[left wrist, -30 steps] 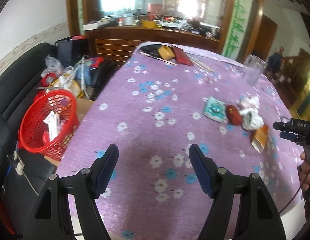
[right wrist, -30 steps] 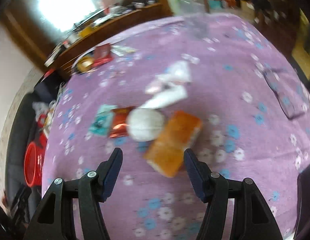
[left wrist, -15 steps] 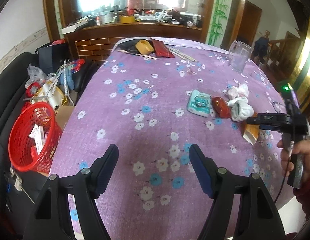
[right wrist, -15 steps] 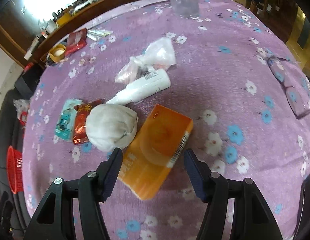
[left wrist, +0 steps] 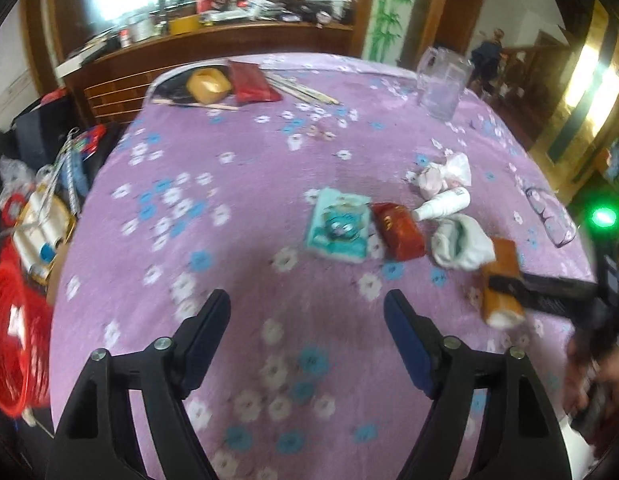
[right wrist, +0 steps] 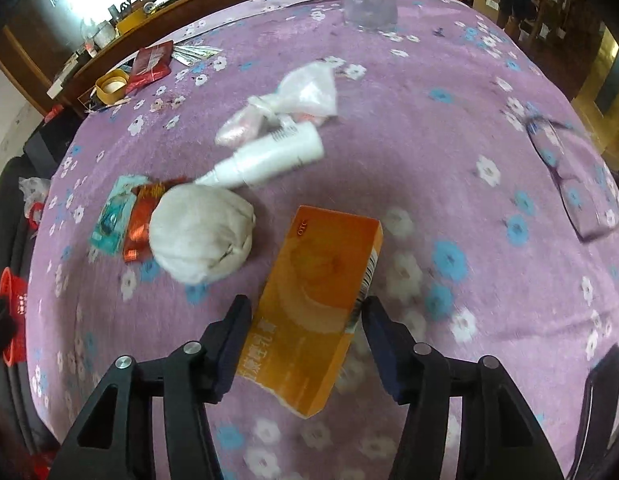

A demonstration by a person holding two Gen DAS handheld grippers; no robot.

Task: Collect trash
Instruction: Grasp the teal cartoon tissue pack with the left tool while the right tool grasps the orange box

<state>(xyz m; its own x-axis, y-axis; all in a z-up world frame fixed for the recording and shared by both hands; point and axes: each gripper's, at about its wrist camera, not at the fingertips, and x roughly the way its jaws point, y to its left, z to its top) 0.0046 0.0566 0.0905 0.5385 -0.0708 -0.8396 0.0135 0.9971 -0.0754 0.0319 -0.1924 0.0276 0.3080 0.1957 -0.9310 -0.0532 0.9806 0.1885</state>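
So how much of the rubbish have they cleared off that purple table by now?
Barely started. Done: the red basket beside the table already holds a few scraps. In hand: the right claw is closing around the orange box, which still lies on the cloth. The left claw is empty and opening. Left: the white wad, red packet, teal packet, white bottle and plastic bag.

On the table (right wrist: 449, 128), the box (right wrist: 317, 292) lies right of the wad (right wrist: 201, 236).
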